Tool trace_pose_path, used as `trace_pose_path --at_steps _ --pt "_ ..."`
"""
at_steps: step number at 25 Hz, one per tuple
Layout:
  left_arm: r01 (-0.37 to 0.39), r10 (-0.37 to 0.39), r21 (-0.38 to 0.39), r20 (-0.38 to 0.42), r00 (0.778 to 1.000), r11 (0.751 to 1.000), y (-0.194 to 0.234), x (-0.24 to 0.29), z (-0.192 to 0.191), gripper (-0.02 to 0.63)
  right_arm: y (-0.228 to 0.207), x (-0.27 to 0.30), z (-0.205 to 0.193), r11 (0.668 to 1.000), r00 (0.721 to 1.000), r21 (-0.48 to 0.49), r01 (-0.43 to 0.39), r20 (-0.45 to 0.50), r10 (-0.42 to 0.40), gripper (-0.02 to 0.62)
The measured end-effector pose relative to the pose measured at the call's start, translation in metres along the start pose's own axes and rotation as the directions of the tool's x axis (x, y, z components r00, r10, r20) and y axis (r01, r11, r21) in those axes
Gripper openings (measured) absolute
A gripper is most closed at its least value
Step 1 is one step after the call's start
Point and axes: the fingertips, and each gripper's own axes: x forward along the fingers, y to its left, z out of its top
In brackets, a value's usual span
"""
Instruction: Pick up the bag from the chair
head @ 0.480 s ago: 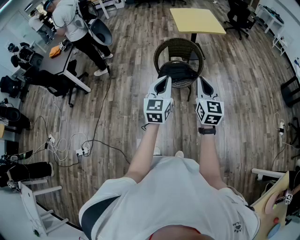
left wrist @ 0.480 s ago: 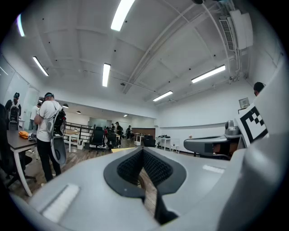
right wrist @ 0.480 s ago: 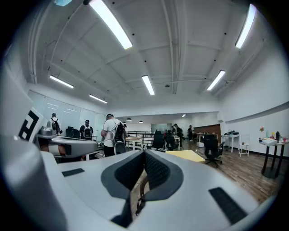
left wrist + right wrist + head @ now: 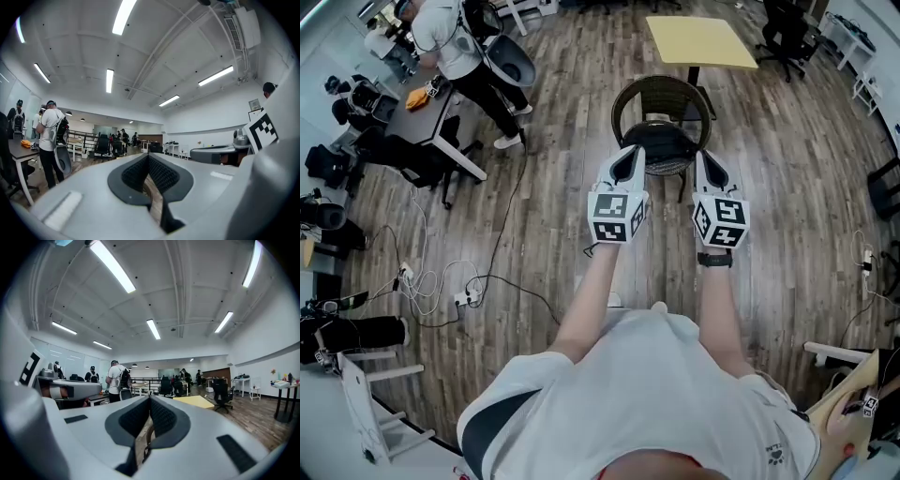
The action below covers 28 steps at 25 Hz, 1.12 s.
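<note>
A round dark wicker chair stands on the wood floor ahead of me. A black bag lies on its seat. Both grippers are held level, side by side, pointing at the chair. My left gripper reaches the seat's near left edge and my right gripper its near right edge. In the left gripper view the jaws are shut with nothing between the dark pads. My right gripper's jaws are likewise shut and empty. Whether either tip touches the chair or bag cannot be told.
A yellow table stands just behind the chair. A person works at a grey desk at the far left. Cables and a power strip trail over the floor on the left. Black office chairs stand at the back right.
The head view has shifted slightly; the person at the desk sits a little further right in the picture. Both grippers stay shut, side by side before the chair.
</note>
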Motion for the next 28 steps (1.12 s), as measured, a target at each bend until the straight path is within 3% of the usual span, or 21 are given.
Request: trace_pose_path --at_steps 11,18,24,28 --pt "0.002 -0.002 0.0 0.0 1.0 1.0 -0.04 0.014 -0.005 0.011 -0.037 -0.021 -0.008 0.998 1.0 0.054 0.01 0.002 -0.01 0.012" --pt "-0.007 0.007 0.009 0.023 1.0 1.0 -0.065 0.023 -0.002 0.011 -0.059 -0.033 -0.016 0.997 0.999 0.074 -0.031 -0.028 0.033 0.012" --pt "-0.027 0.027 0.012 -0.008 1.0 1.0 -0.062 0.026 -0.018 0.011 -0.054 -0.03 -0.029 0.993 0.996 0.086 -0.08 -0.036 0.083 0.012" --pt "-0.029 0.029 0.002 -0.006 1.0 1.0 -0.057 0.035 -0.022 0.011 -0.056 -0.018 -0.037 0.995 0.996 0.074 -0.066 -0.061 0.07 0.012"
